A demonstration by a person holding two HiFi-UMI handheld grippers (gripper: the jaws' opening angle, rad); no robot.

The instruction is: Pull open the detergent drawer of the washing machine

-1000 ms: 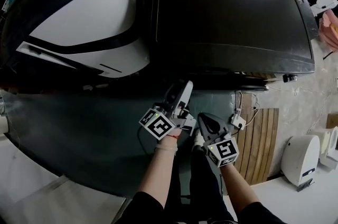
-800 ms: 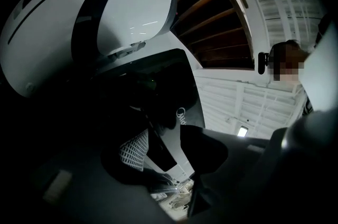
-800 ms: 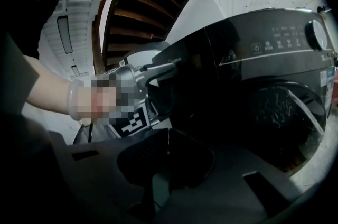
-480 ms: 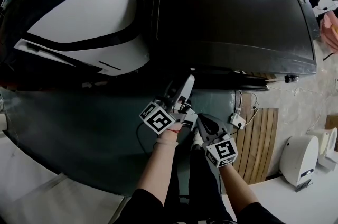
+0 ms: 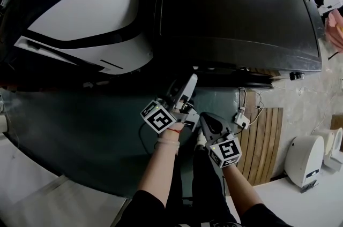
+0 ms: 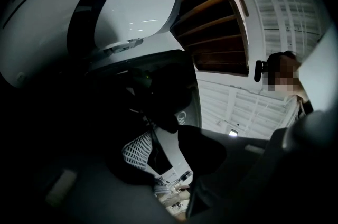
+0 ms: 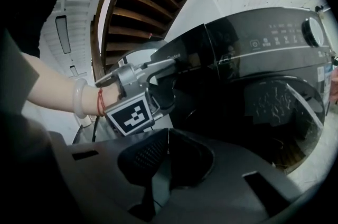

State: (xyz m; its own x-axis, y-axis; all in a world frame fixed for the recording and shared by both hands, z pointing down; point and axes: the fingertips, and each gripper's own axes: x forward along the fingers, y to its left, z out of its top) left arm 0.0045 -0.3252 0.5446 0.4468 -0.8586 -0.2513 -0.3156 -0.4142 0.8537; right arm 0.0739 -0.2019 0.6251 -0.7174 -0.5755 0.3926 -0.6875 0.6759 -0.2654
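Washing machine (image 5: pixel 236 6), dark-bodied, stands beside a white appliance (image 5: pixel 86 12) on its left; its top fills the upper right of the head view. Detergent drawer (image 7: pixel 191 56) occupies the upper left corner of the machine's face, left of the control panel (image 7: pixel 280 35) and above the round door (image 7: pixel 277 106); its front lies in line with the panel. Left gripper (image 5: pixel 190 81) is raised to that corner, pointing at the machine's front edge. Its jaws stand apart, with a bright gap between the meshed pad (image 6: pixel 138 150) and the opposite finger. The dark front sits just ahead of the tips, and whether they touch it cannot be told. Right gripper (image 5: pixel 206 119) is held lower, just beside the left and short of the machine. Its jaws are pressed flat together with nothing between them. Pale bracelet (image 7: pixel 80 97) noted on the wrist behind the left gripper. Slatted wooden board (image 5: pixel 265 137) lies on the floor to the right.
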